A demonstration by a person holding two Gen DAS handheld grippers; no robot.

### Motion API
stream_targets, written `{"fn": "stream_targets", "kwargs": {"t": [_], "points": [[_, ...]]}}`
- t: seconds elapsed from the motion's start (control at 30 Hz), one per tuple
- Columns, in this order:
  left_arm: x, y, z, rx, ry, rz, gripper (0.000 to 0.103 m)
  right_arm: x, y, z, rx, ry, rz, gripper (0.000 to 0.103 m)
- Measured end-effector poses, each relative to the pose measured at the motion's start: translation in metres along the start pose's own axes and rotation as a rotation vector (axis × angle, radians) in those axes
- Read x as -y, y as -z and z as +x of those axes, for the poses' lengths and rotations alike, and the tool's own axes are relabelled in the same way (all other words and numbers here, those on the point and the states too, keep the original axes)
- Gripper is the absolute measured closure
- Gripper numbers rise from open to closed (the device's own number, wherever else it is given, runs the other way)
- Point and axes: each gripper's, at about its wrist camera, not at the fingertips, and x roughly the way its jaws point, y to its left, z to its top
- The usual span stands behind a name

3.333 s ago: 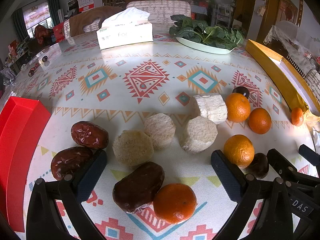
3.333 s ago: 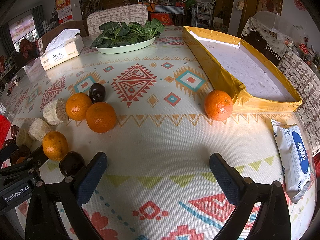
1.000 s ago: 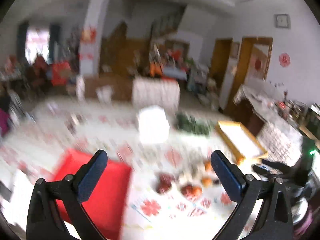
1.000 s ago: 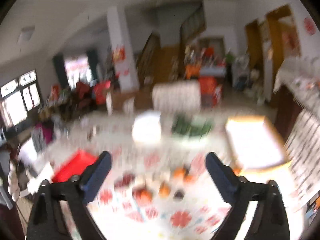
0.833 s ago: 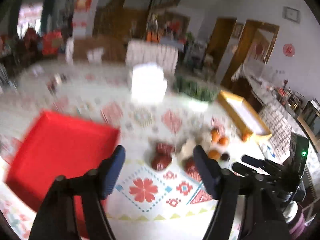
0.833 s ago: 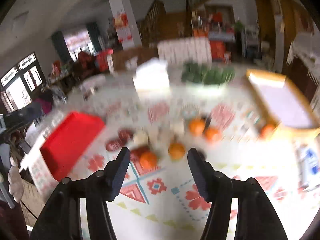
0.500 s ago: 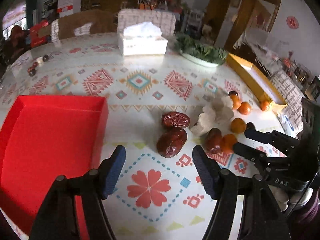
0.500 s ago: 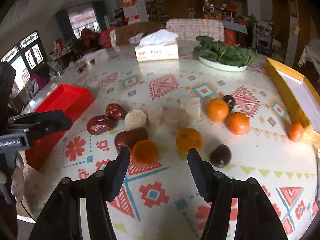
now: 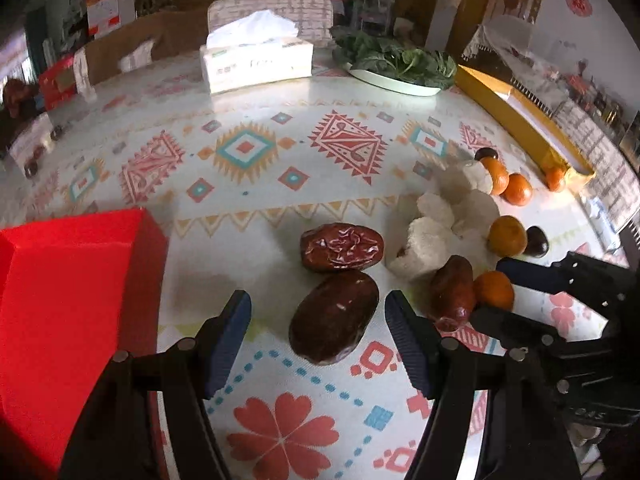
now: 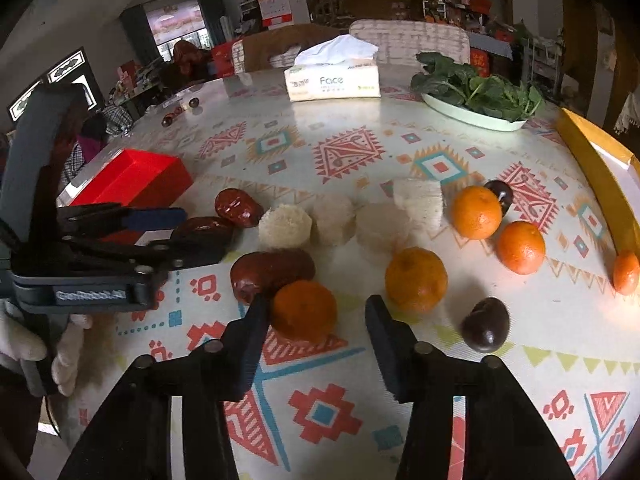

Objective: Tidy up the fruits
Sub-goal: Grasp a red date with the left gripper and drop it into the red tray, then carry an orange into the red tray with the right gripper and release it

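Both grippers have been lowered close to the desk [image 9: 260, 92]. From the left wrist, the left gripper [image 9: 318, 322] is seen half open around a dark date [image 9: 334, 322], untouched. From the right wrist, the right gripper [image 10: 316, 330] is closing around an orange [image 10: 304, 310], one pad touching.
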Motion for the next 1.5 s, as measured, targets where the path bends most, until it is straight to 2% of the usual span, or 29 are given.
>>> {"fn": "stream_targets", "kwargs": {"t": [0.03,0.13,0.2,0.33,0.5,0.63,0.77,0.9,1.0,1.1,1.3,1.43,1.5], "points": [[0.003,0.001,0.000,0.002,-0.009,0.014,0.034,-0.001,0.000,0.000,0.001,0.001,-0.002,0.050],[0.009,0.004,-0.003,0.020,-0.037,0.044,0.065,-0.003,0.002,0.000,0.002,-0.008,-0.009,0.056],[0.008,0.005,-0.007,0.028,-0.031,0.028,0.067,-0.005,0.003,0.001,0.001,-0.020,-0.010,0.067],[0.000,0.016,-0.030,0.087,0.000,-0.044,0.069,-0.009,0.006,-0.003,0.012,-0.009,-0.005,0.068],[-0.024,0.033,-0.077,0.181,0.026,-0.174,0.070,-0.011,0.009,-0.022,0.048,-0.027,0.026,0.068],[-0.067,0.059,-0.121,0.283,0.038,-0.350,0.070,-0.031,0.005,-0.045,0.084,-0.051,-0.006,0.068],[-0.115,0.081,-0.143,0.311,-0.037,-0.475,0.070,-0.072,-0.004,-0.056,0.100,-0.111,-0.081,0.068],[-0.160,0.105,-0.151,0.312,-0.115,-0.599,0.070,-0.122,-0.016,-0.049,0.094,-0.204,-0.149,0.068],[-0.179,0.118,-0.149,0.302,-0.149,-0.637,0.070,-0.161,-0.025,-0.036,0.081,-0.259,-0.193,0.068],[-0.194,0.125,-0.147,0.296,-0.151,-0.660,0.070,-0.198,-0.030,-0.019,0.057,-0.303,-0.237,0.068],[-0.212,0.136,-0.151,0.313,-0.145,-0.692,0.069,-0.254,-0.028,0.023,-0.012,-0.326,-0.312,0.068],[-0.217,0.140,-0.157,0.332,-0.131,-0.719,0.046,-0.270,-0.022,0.040,-0.042,-0.309,-0.343,0.068],[-0.219,0.141,-0.160,0.343,-0.124,-0.726,0.044,-0.274,-0.020,0.045,-0.044,-0.299,-0.349,0.067]]}}
